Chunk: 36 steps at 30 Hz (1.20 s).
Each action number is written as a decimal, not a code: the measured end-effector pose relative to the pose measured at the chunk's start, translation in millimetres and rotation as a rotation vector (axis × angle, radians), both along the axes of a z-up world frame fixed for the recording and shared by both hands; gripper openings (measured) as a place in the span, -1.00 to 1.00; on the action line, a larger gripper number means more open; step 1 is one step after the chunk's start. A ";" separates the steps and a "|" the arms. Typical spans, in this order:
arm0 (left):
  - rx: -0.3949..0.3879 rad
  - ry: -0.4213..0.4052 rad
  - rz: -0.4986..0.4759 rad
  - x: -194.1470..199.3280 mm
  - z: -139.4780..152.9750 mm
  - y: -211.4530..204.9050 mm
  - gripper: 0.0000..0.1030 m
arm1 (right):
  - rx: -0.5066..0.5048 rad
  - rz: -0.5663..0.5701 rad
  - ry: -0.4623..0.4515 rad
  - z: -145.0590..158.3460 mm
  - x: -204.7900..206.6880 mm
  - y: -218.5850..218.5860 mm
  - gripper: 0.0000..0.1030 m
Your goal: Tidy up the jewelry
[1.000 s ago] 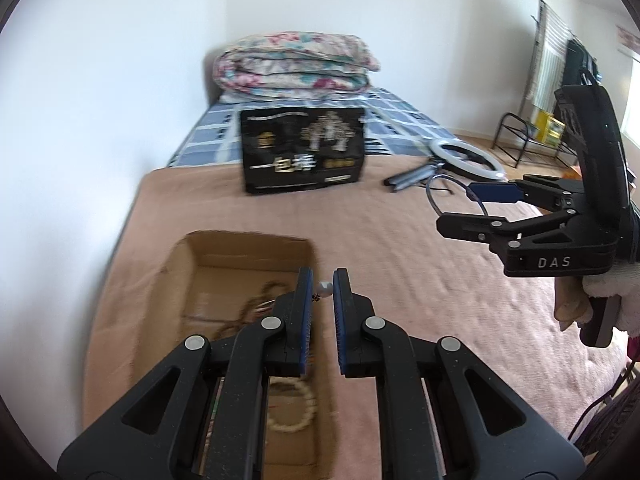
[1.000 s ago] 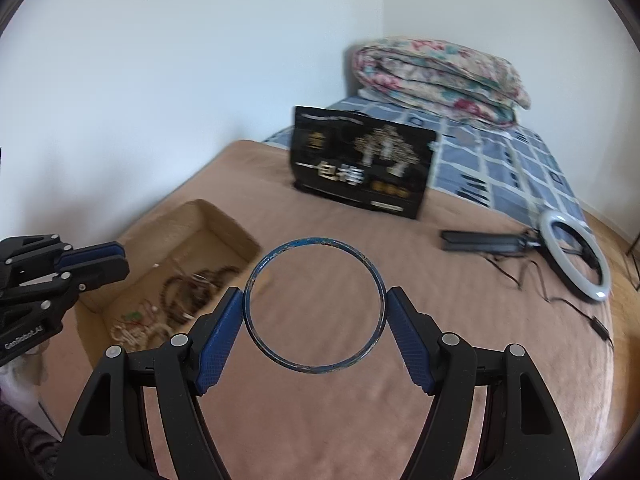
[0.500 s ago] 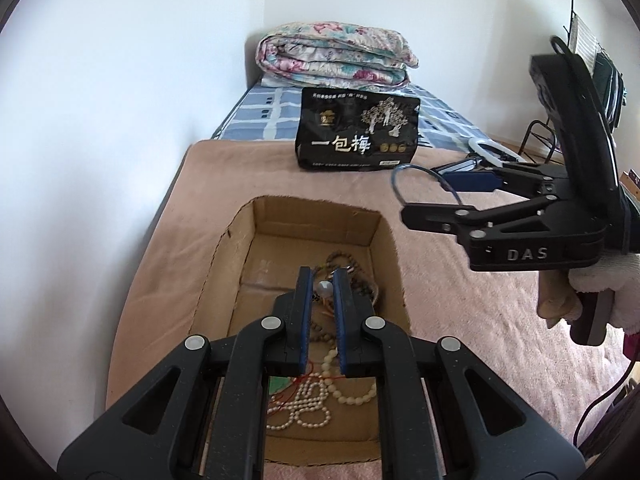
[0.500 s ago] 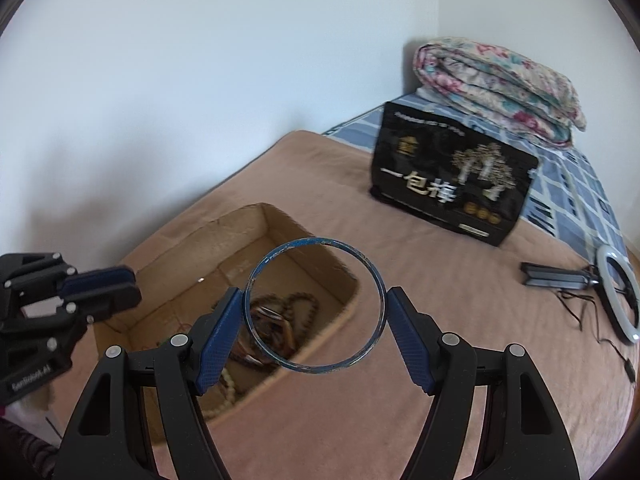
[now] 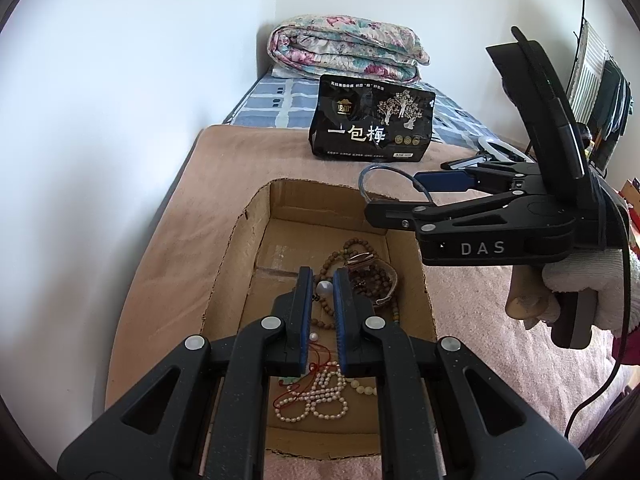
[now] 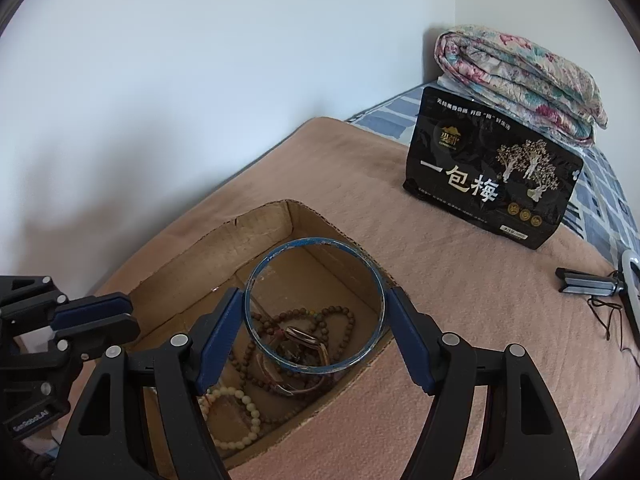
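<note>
In the left wrist view, the left tongs reach up from the bottom centre, nearly closed on a small pearl-like bead pinched between the blue pads. Below them, in the middle of the frame, an open cardboard box sits on a pink blanket on the bed. Inside it lie brown bead strands, a watch and, lower down, a white pearl string. At the right, the right tongs come in sideways, held by a gloved hand, with a blue bangle at their tips over the box's far right corner. A black packet stands upper centre, with a folded floral quilt behind it.

In the right wrist view, the right tongs stand wide, and their pads press on either side of the blue bangle, which hangs in the centre of the frame over the cardboard box. Through the ring the brown beads and the watch show in the box; a cream bead bracelet lies lower left. The left tongs enter at the left edge, nearly closed. The black packet stands at upper right, and a ring light lies at the right edge.
</note>
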<state>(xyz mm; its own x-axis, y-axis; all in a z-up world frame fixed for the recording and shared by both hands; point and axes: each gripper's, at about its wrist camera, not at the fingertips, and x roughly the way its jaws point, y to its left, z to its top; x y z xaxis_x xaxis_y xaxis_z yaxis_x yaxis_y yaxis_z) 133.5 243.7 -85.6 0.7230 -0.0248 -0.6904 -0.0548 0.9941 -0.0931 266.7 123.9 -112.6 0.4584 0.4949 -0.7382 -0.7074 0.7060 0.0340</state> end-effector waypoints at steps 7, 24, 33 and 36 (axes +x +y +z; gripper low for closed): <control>0.007 -0.001 -0.004 0.3 -2.0 -1.6 -0.83 | 0.000 -0.008 -0.008 -1.2 0.0 4.8 0.41; 0.038 -0.031 0.026 -19.8 13.4 -6.5 -0.02 | 0.013 -0.032 -0.010 11.9 -10.3 -6.8 0.55; 0.057 -0.076 0.015 -42.7 46.0 -22.2 -0.02 | 0.043 -0.042 -0.038 38.7 -36.3 -30.6 0.55; 0.066 -0.090 0.020 -51.0 59.5 -29.1 -0.02 | 0.052 -0.043 -0.056 50.7 -46.1 -40.7 0.55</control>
